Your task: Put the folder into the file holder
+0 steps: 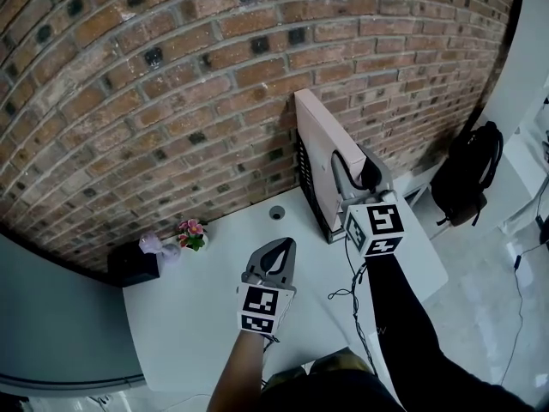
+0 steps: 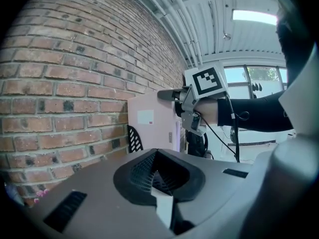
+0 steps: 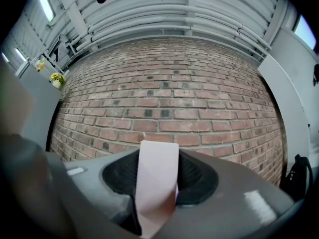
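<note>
Left gripper (image 1: 276, 249) above the white worktop (image 1: 197, 299), jaws clenched on nothing, pink folder (image 1: 322, 153) standing upright in black mesh file holder (image 1: 307, 178), right gripper (image 1: 356, 172) jaws grasping its near edge, brick wall (image 1: 171, 75) just behind

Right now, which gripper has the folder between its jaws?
The right gripper, at the brick wall: the pink folder sits between its jaws. The left gripper holds nothing.

Pink folder (image 1: 319, 153) upright in black holder (image 1: 306, 183)
</note>
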Demonstrator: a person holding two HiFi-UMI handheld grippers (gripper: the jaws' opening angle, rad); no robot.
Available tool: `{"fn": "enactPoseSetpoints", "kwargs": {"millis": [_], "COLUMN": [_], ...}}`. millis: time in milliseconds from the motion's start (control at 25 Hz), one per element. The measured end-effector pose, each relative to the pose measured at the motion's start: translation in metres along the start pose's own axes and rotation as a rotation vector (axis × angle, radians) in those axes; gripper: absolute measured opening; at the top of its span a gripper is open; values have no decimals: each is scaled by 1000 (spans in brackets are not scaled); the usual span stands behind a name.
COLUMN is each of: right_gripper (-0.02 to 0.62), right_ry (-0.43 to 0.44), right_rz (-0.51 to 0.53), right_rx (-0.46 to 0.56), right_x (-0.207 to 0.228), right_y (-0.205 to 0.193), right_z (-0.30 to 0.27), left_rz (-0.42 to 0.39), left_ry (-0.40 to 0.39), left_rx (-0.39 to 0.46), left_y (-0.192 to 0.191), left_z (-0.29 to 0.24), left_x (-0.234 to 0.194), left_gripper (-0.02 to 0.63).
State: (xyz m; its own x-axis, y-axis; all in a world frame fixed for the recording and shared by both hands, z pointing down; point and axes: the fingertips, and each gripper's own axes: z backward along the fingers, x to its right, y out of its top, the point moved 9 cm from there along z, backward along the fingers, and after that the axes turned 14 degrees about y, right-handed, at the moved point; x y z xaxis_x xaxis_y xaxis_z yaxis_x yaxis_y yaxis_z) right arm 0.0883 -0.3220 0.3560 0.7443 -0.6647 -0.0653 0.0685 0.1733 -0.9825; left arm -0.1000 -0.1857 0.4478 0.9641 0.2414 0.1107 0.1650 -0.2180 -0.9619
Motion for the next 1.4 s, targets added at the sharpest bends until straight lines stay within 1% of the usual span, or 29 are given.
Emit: {"fn": "enactPoseSetpoints", "kwargs": {"millis": [120,240,320,400,480,600,640,720,800,880,920,960,1000,1040,1120,1240,1400], "right_gripper": [173,192,204,206,206,204,204,204,202,199,181,133,31,0,0,0,0], "right_ry": [-11,1,14,31,43,20,4,-15,4,35,40,35,24,16,11,-3,-27], "right_rz": [-31,-10,-12,-35,-34,-10,-20,-82,-142,-161,-162,-161,-162,-167,-189,-222,-271], "right_rx": [-15,-54,-105,-159,-203,-228,-243,-286,-347,-426,-471,-517,-555,-583,-615,-610,-650], "right_x": [10,7,3,-1,-8,-22,-24,-28,-33,-40,-43,-45,-44,-43,-40,-36,-31], "right_y": [-1,-6,-19,-36,-52,-71,-79,-100,-122,-142,-152,-163,-173,-182,-195,-205,-224], "right_z": [-4,2,11,21,33,61,70,86,95,96,95,93,91,89,83,70,63], "left_rz": [2,-1,2,4,8,8,7,7,7,6,5,5,3,2,0,1,8], "left_ry": [8,23,32,34,31,27,26,25,24,24,23,22,20,20,18,20,30], "left_rx": [3,-2,-8,-12,-15,-26,-30,-37,-40,-42,-44,-45,-48,-51,-59,-72,-83], "left_y": [3,1,0,-1,-3,-5,-6,-8,-9,-10,-11,-11,-13,-14,-18,-22,-26], "left_z": [2,2,2,2,2,2,2,2,3,2,2,1,1,1,1,-1,-5], "left_x": [-5,-10,-13,-13,-12,-11,-11,-10,-10,-10,-9,-9,-8,-8,-7,-9,-15], "left_gripper": [8,9,8,8,8,8,8,8,8,8,9,8,9,9,8,9,8]}}
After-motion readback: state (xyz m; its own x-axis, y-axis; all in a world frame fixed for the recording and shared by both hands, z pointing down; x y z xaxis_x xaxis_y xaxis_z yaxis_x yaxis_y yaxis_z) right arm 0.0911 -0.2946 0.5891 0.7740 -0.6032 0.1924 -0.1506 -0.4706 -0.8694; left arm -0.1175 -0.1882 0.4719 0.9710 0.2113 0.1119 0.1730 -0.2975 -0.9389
